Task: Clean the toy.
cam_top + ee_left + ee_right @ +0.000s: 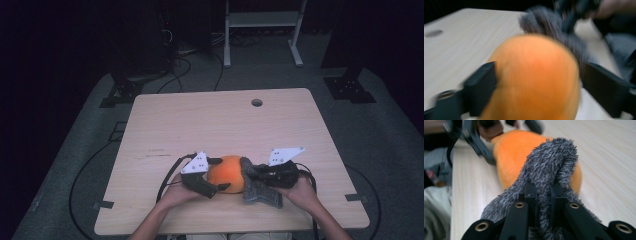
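**A:** What do I have on the table (165, 125)?

**B:** I see a round orange soft toy (227, 173) with a smooth, bright skin. It lies near the front edge of the wooden table, in the middle, between my two claws. A grey fuzzy cloth (257, 192) lies against its right side and hangs over it a bit. The cloth looks shaggy, like a fluffy sock.

**A:** Is anything inside a box or a bowl?

**B:** No, both things lie right on the bare table top. The table has one small round hole (256, 102) near its far edge.

**A:** What is my left gripper (218, 174) doing?

**B:** It sits on the left of the orange toy, with one jaw on each side of it. In the left gripper view the jaws stand wide, and the right one is clear of the toy. The picture is blurry, so I cannot tell if the left jaw touches. I call this claw released.

**A:** And my right gripper (544, 195)?

**B:** It comes in from the right, level with the table. Its jaws are clenched tight on a fold of the grey fuzzy cloth, and the fluff bulges up over them. My hands hold both grippers low, close to the table's front edge
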Demonstrator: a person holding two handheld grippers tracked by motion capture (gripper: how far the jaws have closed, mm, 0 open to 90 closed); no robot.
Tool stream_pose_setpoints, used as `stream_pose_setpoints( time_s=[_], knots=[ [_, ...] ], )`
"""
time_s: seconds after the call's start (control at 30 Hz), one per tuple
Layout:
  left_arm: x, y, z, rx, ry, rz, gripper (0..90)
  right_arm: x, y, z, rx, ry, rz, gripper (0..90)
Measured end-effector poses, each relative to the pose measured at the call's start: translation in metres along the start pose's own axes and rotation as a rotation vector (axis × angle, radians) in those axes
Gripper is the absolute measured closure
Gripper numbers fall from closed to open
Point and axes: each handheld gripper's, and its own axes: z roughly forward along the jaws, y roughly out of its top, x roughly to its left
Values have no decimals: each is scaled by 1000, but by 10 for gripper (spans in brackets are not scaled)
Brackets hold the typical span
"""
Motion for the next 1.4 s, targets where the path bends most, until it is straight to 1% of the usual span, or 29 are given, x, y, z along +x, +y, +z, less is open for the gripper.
stream_pose_setpoints(
  time_s=[0.03, 0.07, 0.1, 0.13, 0.17, 0.23, 0.27, 0.3, 0.33, 0.37, 0.43, 0.47, 0.5, 0.53, 0.57, 0.63, 0.67, 0.73, 0.8, 0.87, 0.9, 0.93, 1.0, 1.07, 1.17, 1.23, 1.3, 1.37, 1.4],
  knots=[
    [1, 1, 0, 12, 12, -7, 82, 4, 1, 1, 1, 6, -11, 793],
    [1, 0, -2, 21, 38, 7, 154, 7, 2, 3, 5, 8, -24, 793],
    [2, -1, -2, 23, 41, 7, 237, 8, 2, 3, 3, 3, -33, 793],
    [4, -2, -3, 18, 41, -9, 271, 8, 1, 3, 2, 0, -29, 793],
    [4, -3, -4, 19, 53, -9, 298, 6, -1, 1, -6, 0, -25, 794],
    [3, -3, -5, 28, 58, 0, 329, 1, -11, -2, 30, -45, -25, 793],
    [2, -4, -6, 31, 56, 1, 333, -1, -16, -3, 42, -56, -10, 793],
    [2, -5, -6, 25, 56, -2, 341, -6, -24, -4, 64, -63, 17, 793],
    [1, -6, -6, 19, 60, -9, 345, -8, -28, -6, 69, -65, 28, 793],
    [1, -7, -6, 15, 64, -11, 352, -9, -30, -8, 56, -56, 38, 792],
    [0, -9, -5, 1, 69, -23, 355, -5, -26, -11, 10, -39, 34, 792],
    [0, -9, -5, 1, 69, -23, 357, -5, -26, -11, 10, -39, 34, 792],
    [0, -9, -4, 1, 70, -28, 358, 2, -12, -13, -59, -14, 8, 792],
    [0, -9, -4, 1, 72, -31, 359, 4, -5, -12, -85, -8, 0, 792],
    [0, -9, -4, 1, 71, -39, 360, 6, 0, -9, -94, -2, -5, 792],
    [1, -10, -6, 4, 70, -55, 360, 6, 4, -3, -92, -4, -12, 792],
    [0, -11, -6, 5, 67, -61, 360, 4, 3, 1, -78, -1, -7, 792],
    [0, -11, -7, 7, 68, -57, 360, 1, -1, 3, -76, 0, 10, 793],
    [-2, -12, -8, 5, 71, -59, 360, -3, -10, 0, -39, -35, 21, 792],
    [-3, -13, -8, 1, 70, -67, 360, -6, -20, -2, 1, -53, 47, 792],
    [-3, -14, -9, 0, 70, -75, 360, -7, -23, -3, 4, -53, 52, 791],
    [-3, -14, -9, -1, 70, -79, 361, -8, -26, -5, -8, -40, 72, 790],
    [-3, -14, -8, -8, 72, -87, 364, -5, -23, -8, -55, -18, 78, 790],
    [-4, -15, -7, -10, 72, -91, 367, 1, -14, -7, -102, 7, 61, 789],
    [-6, -16, -7, -10, 77, -89, 368, 7, -2, -2, -137, 19, 28, 787],
    [-7, -18, -9, -9, 74, -94, 369, 7, 0, 2, -134, 23, 22, 788],
    [-8, -20, -10, -6, 74, -93, 369, 2, -4, 3, -137, 22, 50, 789],
    [-10, -20, -11, -3, 74, -83, 369, -3, -12, 1, -96, -31, 70, 790],
    [-10, -20, -11, -3, 74, -83, 369, -5, -15, 0, -88, -51, 82, 790]
  ],
)
